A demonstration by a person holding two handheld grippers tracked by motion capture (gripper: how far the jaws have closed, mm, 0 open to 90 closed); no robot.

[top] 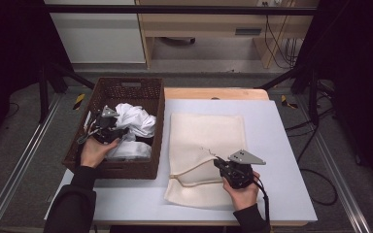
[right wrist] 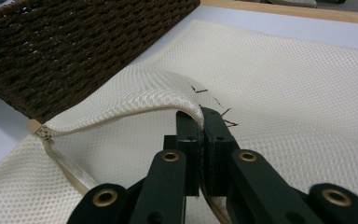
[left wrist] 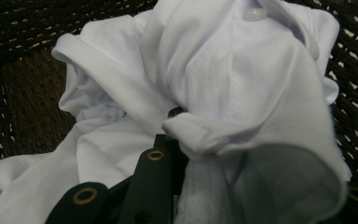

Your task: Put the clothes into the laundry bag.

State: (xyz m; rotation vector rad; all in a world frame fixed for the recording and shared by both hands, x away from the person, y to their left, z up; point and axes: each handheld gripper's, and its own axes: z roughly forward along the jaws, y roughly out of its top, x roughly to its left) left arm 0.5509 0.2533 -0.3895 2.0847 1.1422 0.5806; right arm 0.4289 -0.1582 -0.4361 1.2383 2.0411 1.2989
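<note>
Left gripper (top: 108, 127) seemingly pinches white shirt (top: 137, 120) in basket (top: 145, 171); jaws partly covered. Right gripper (top: 222, 165) clamps mesh bag (top: 209, 131) edge, lifted.

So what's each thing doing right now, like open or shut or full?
Left gripper: shut on the shirt, inside the basket.
Right gripper: shut on the bag's zip edge, holding it up.
Shirt: white, crumpled, pinched at a fold, in the basket.
Bag: cream mesh, flat on the table, mouth lifted open at one side.
Basket: brown wicker, upright, open on top, holding the shirt.
</note>
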